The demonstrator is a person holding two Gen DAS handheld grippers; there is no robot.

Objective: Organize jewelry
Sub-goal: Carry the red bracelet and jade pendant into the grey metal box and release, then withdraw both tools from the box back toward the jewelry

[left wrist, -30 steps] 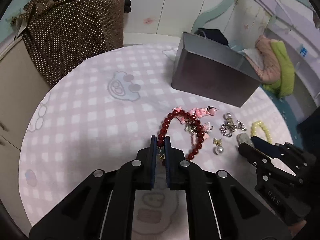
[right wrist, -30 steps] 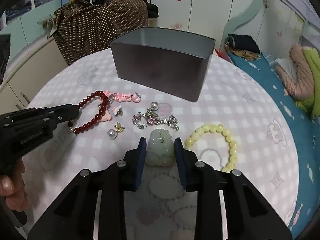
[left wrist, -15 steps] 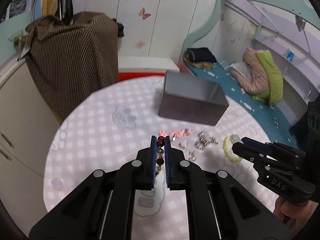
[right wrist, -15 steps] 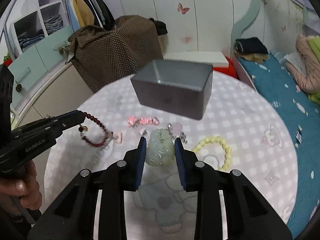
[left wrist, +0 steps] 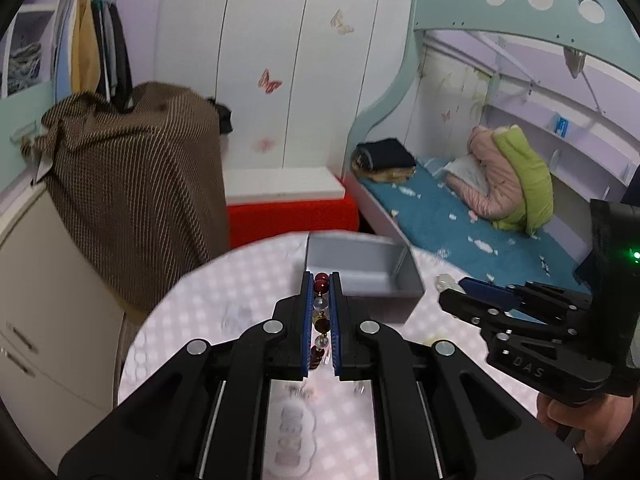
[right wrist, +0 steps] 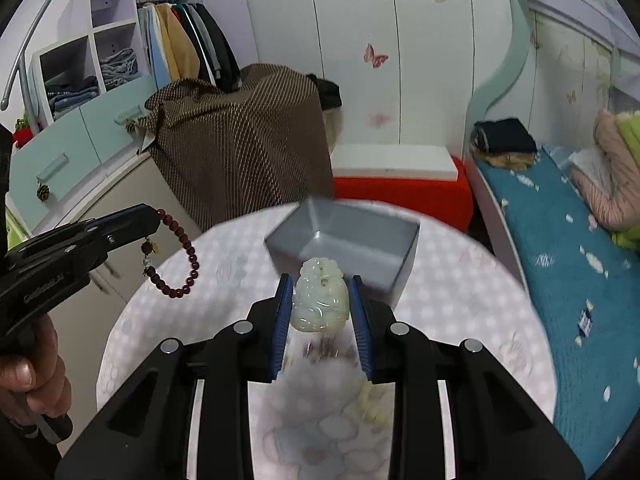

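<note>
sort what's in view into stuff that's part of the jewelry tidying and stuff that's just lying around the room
Part of the job:
- red bead bracelet, held by the left hand-held gripper
- pale jade pendant, held by the right hand-held gripper
- grey box, open, on the table

Just lying about:
- brown dotted cloth
- folded dark clothes
- pink and green jacket

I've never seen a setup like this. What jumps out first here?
Two black pincers in mid-air above a round table. The right gripper clamps a pale jade pendant; the left gripper dangles a dark red bead bracelet. Beyond them sits an open grey box.
</note>
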